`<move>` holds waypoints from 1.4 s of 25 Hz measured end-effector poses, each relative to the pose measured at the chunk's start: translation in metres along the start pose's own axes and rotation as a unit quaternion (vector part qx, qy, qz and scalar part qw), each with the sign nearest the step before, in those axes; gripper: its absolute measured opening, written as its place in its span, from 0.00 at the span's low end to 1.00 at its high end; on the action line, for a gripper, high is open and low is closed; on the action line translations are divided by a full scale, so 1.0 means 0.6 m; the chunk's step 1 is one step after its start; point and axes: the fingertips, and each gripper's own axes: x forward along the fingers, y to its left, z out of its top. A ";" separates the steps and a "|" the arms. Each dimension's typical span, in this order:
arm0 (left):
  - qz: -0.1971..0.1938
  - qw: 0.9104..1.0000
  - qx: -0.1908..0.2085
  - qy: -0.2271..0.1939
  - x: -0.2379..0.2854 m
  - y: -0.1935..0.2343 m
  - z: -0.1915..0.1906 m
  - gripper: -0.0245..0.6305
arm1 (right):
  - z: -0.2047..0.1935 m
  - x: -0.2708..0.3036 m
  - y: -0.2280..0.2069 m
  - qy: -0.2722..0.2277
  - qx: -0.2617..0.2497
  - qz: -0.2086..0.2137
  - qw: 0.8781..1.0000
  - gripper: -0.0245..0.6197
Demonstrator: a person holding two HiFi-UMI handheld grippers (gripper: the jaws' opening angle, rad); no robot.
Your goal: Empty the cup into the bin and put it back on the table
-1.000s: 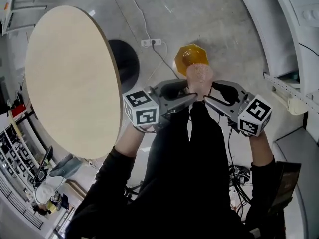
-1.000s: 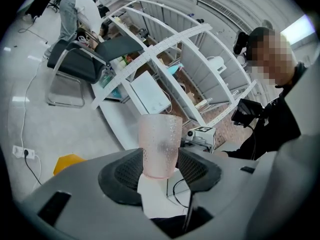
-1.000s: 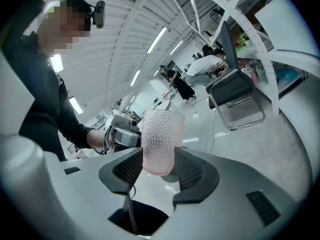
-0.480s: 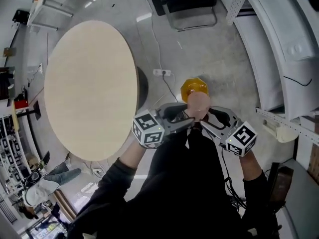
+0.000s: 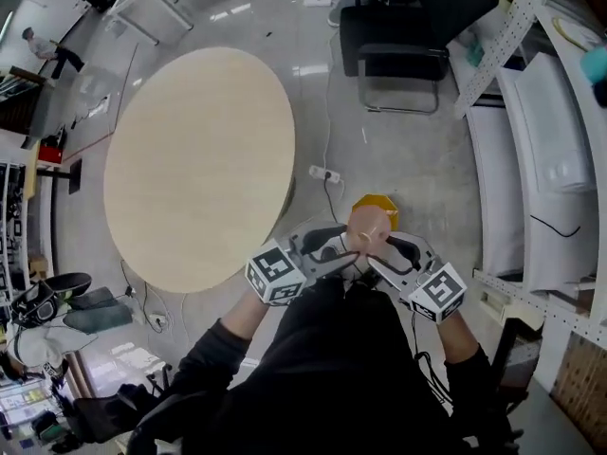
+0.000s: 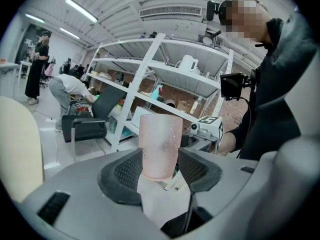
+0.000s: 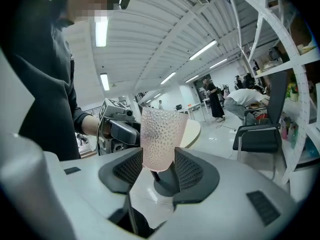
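Note:
A pink dimpled cup (image 5: 370, 226) stands upright in the air, held from both sides. My left gripper (image 5: 349, 252) is shut on its base from the left, and my right gripper (image 5: 376, 257) is shut on it from the right. In the left gripper view the cup (image 6: 160, 146) rises between the dark pads (image 6: 127, 173) of my left gripper (image 6: 160, 173). The right gripper view shows the cup (image 7: 162, 139) in my right gripper (image 7: 157, 173) the same way. On the floor just beyond the cup sits the orange bin (image 5: 377, 203), partly hidden by it. The round beige table (image 5: 199, 159) lies to the left.
A black chair (image 5: 398, 41) stands at the back on the grey floor. A white power strip (image 5: 325, 172) with its cable lies between table and bin. White shelving (image 5: 531, 159) lines the right side. Clutter fills the lower left corner.
Both grippers keep their hold on the cup. The head view has pulled back, so the table, bin and grippers look smaller, and the chair has come into view.

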 end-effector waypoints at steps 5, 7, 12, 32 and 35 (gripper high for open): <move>0.062 0.997 -0.027 -0.046 -0.072 0.010 -0.004 0.40 | 0.021 0.056 0.041 0.020 -0.031 0.042 0.998 0.35; 0.083 0.994 -0.033 -0.062 -0.101 0.018 -0.008 0.40 | 0.027 0.082 0.057 0.030 -0.046 0.054 0.997 0.35; 0.132 0.986 -0.033 -0.093 -0.176 0.031 -0.021 0.40 | 0.037 0.145 0.104 0.051 -0.083 0.086 0.992 0.35; 0.264 0.955 -0.018 -0.134 -0.674 0.093 -0.186 0.40 | 0.027 0.540 0.459 0.118 -0.189 0.192 0.956 0.35; 0.277 0.952 -0.021 -0.132 -0.723 0.110 -0.218 0.40 | 0.010 0.592 0.492 0.130 -0.203 0.198 0.950 0.35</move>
